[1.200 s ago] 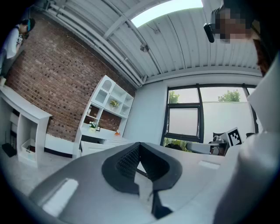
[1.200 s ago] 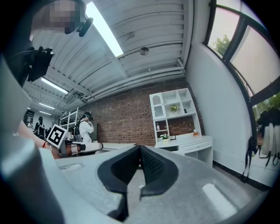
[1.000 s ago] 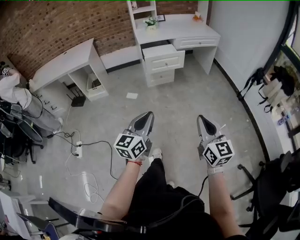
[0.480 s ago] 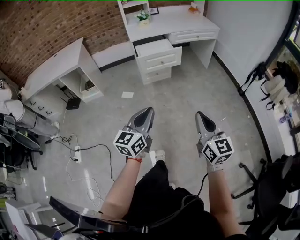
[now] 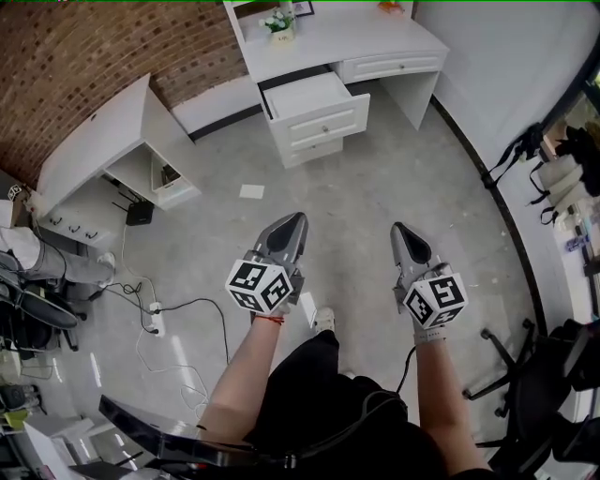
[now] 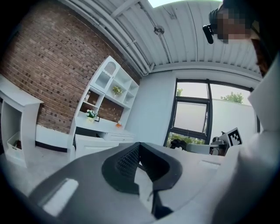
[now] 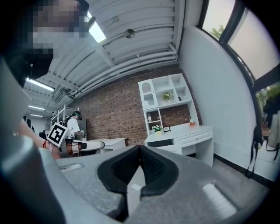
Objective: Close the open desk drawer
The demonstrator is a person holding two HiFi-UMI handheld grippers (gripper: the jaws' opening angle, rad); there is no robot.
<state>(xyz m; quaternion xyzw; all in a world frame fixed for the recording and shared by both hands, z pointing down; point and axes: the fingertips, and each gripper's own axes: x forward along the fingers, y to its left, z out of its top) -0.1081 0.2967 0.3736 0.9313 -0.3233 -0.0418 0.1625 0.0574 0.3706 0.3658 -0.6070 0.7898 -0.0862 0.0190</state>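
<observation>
**Open drawer far ahead, both grippers closed on nothing**

Grey floor [image 5: 375, 206] fills most of the head view, and a white desk [image 5: 375, 37] stands at its far side, next to a brick wall [image 5: 84, 56]. The open drawer [image 5: 309, 94] is the top one in the desk's drawer column, directly under the tabletop. It stands pulled out toward the floor, and its inside looks bare as far as I can see. Under it, a lower drawer [image 5: 314, 148] appears pushed in.

The left gripper [image 6: 140, 146] and the right gripper [image 7: 141, 148] are both well apart from the desk. They are held side by side over the floor in front of it and point roughly toward it. Each gripper's own view shows its two jaws pressed together with nothing between them, so neither one carries anything.

I judge the drawer to be stiff painted wood, rather light, and it should slide straight into the desk under a modest push. No grasp seems necessary: the closed tips can simply press on it. The best place is probably the middle of the front panel [image 5: 323, 114], near the small knob, so that the drawer does not twist and jam. The painted front may be smooth, so the push should go square to the desk. A slow finish would avoid a slam, which could shake the small flower pot [image 5: 278, 23] on the desk.
</observation>
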